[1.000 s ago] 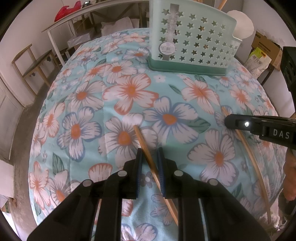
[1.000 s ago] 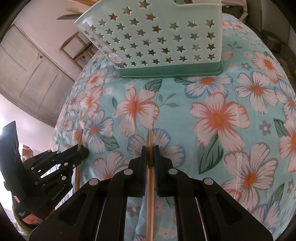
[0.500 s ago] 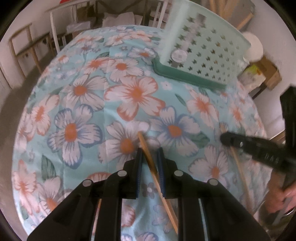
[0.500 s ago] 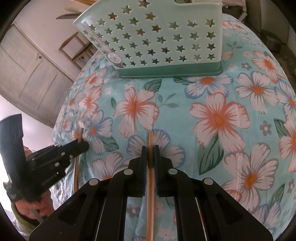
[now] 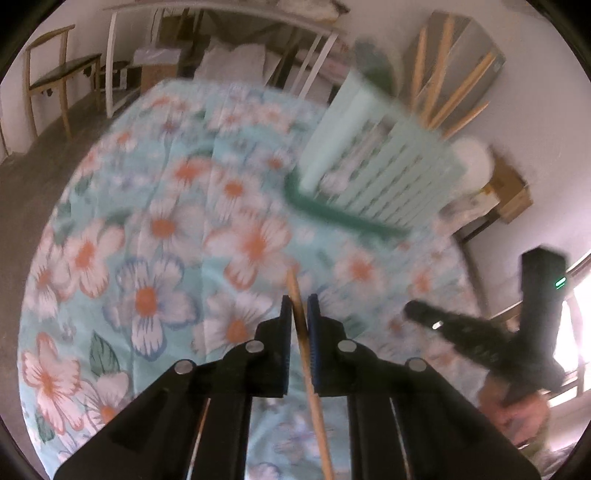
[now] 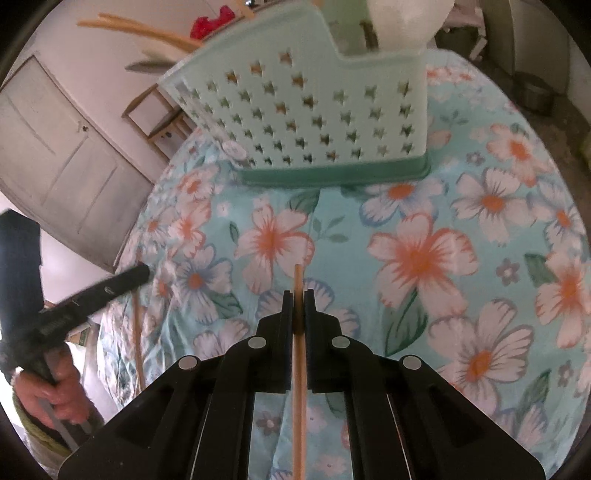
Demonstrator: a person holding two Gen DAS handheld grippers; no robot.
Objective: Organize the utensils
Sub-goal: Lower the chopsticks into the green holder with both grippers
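Pale wood: two chopsticks are in hand, one per gripper, both plain, round, thin and light tan, with no markings.

Left gripper (image 5: 299, 312): jaws narrow and just closed further, clamped on chopstick no. 1 (image 5: 312, 391). The stick runs slightly slanted between the blue-edged pads, its tip just past the fingertips, the rest trailing back under the gripper body. This view is blurred, so surface detail is poor.

Right gripper (image 6: 298, 308): jaws narrow, pinching chopstick no. 2 (image 6: 297, 373). This stick sits straight along the gripper axis, tip protruding a little beyond the pads, above the floral cloth.

Seen from the right wrist, the left gripper appears at the left edge, gripped by a bare hand (image 6: 51, 395), with its chopstick hanging below the fingers.

Utensil basket (image 6: 314, 122): one, mint-green plastic with a darker green base, side wall pierced with rows of star holes, a round label on the left corner. It stands on the tablecloth (image 6: 417, 258) beyond both grippers, well apart from either stick. Several wooden sticks (image 5: 439, 81) already stand in it; at least four show in the left wrist view, exact count unclear from blur. A white rounded object (image 6: 402, 22) rises behind the basket rim.

Tablecloth: one, aqua with large white-and-orange flowers.
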